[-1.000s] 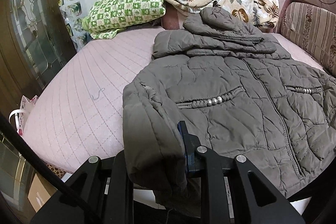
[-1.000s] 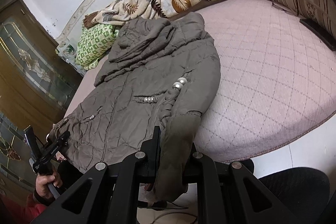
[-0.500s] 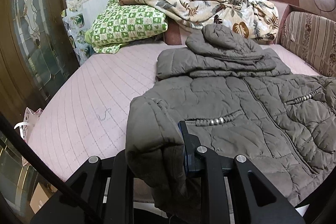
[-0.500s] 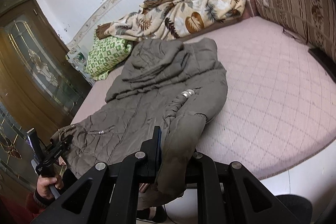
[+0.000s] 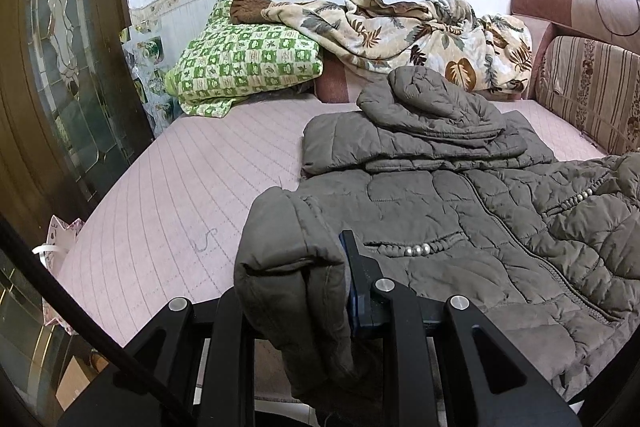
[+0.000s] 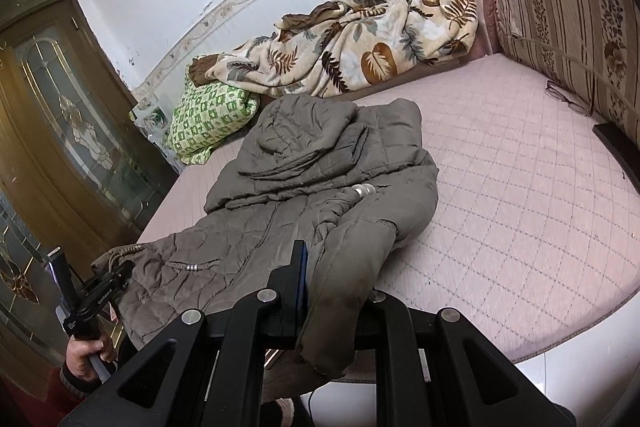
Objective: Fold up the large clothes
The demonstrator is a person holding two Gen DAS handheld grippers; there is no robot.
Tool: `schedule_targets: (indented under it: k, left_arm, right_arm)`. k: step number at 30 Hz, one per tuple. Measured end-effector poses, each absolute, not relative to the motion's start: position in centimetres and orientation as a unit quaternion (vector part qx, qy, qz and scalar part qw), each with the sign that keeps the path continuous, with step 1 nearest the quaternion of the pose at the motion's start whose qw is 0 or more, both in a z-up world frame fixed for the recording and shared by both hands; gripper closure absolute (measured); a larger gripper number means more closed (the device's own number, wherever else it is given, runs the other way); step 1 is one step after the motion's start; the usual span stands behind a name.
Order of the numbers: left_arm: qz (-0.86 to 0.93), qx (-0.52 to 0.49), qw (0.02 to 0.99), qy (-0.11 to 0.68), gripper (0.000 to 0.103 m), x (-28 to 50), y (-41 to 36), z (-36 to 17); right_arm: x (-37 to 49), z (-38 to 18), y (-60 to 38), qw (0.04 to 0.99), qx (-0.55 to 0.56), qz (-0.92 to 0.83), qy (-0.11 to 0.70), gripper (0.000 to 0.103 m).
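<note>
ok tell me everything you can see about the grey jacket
The jacket is grey-brown, quilted and puffy, with a hood, a front zip and bead trim at the pockets. It lies front up on the pink bed, hood toward the wall. The left gripper and right gripper each clamp a bottom corner.

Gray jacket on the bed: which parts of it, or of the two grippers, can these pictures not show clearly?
- Left gripper, left wrist view: the left finger is covered by the gray jacket.
- Right gripper, right wrist view: the right finger is covered by the jacket hem.
- Jacket's lower hem, both views: it hangs past the bed edge behind the gripper bodies.
</note>
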State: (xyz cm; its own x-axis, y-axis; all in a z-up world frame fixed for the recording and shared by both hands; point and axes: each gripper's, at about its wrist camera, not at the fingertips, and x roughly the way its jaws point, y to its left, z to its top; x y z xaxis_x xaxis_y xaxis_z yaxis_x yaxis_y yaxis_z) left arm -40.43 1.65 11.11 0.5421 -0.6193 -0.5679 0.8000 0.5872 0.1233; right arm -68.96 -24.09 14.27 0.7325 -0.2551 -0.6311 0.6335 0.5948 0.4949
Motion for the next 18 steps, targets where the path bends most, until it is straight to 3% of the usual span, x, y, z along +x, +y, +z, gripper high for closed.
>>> schedule_targets:
  k: [18]
  left_arm:
    - [-0.413, 0.179, 0.866, 0.218, 0.082, -39.3, 0.6, 13.7]
  right_arm:
    - [-67.4, 16.4, -26.1, 0.864, 0.352, -0.264, 0.244, 0.089]
